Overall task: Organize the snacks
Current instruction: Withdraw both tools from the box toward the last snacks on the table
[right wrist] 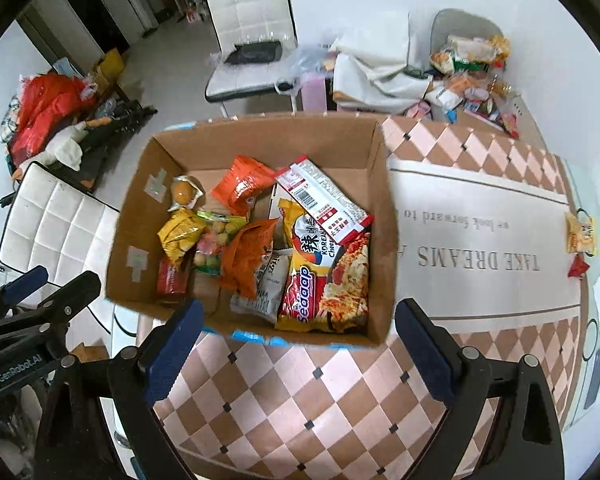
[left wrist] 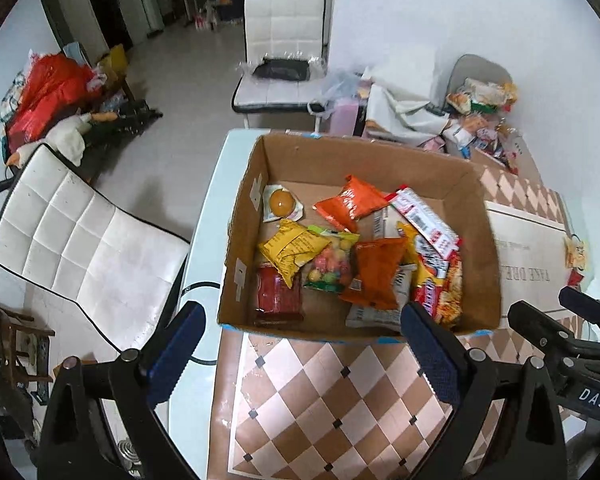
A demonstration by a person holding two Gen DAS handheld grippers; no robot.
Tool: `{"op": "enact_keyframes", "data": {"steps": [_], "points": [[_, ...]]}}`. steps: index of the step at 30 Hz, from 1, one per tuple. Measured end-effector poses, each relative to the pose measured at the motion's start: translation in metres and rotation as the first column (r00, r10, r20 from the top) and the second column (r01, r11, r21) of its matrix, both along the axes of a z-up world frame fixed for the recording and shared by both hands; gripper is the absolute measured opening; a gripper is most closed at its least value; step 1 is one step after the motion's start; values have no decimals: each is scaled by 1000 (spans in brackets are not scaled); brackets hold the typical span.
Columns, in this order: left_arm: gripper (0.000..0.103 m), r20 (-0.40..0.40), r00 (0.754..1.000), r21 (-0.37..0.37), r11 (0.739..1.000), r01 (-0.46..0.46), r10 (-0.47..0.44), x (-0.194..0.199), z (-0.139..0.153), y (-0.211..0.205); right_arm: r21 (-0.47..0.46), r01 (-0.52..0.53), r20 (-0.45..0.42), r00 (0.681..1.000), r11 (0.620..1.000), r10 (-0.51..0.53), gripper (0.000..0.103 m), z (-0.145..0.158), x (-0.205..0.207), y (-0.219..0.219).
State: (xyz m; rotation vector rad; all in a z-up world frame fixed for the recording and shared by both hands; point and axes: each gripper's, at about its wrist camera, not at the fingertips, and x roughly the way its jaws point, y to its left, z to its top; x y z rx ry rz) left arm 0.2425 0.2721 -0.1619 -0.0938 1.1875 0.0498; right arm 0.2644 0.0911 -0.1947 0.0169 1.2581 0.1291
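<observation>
A cardboard box (left wrist: 480, 216) (right wrist: 384, 208) stands on the table and holds several snack packs: orange bags (left wrist: 350, 202), a yellow bag (left wrist: 292, 246), a candy bag (left wrist: 332, 264), a noodle pack (right wrist: 328, 280) and a red-white pack (right wrist: 324, 200). A yellow snack pack (right wrist: 581, 234) and a small red pack (right wrist: 578, 267) lie on the table at the far right. My left gripper (left wrist: 300, 356) is open and empty, just in front of the box. My right gripper (right wrist: 298, 354) is open and empty, also before the box's near wall.
The table has a checkered cloth (right wrist: 300, 400) with a white lettered panel (right wrist: 480, 248). A pile of more snacks (right wrist: 472, 80) lies at the far right corner. White chairs stand at the left (left wrist: 80, 248) and beyond the table (left wrist: 284, 40). A phone (right wrist: 594, 376) lies at the right edge.
</observation>
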Motion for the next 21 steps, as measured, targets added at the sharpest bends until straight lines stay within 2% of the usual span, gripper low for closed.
{"op": "enact_keyframes", "data": {"steps": [8,14,21], "points": [[100,80,997,18,1000,18,-20,-37,40,-12,22,-9,92,996,1000,7,98,52,-49,-3],[100,111,994,6,1000,15,-15,-54,60,-12,57,-39,124,992,998,32,98,80,-79,1],[102,156,987,-44,998,34,-27,-50,69,-28,119,-31,116,993,992,17,100,86,-84,-12]]}}
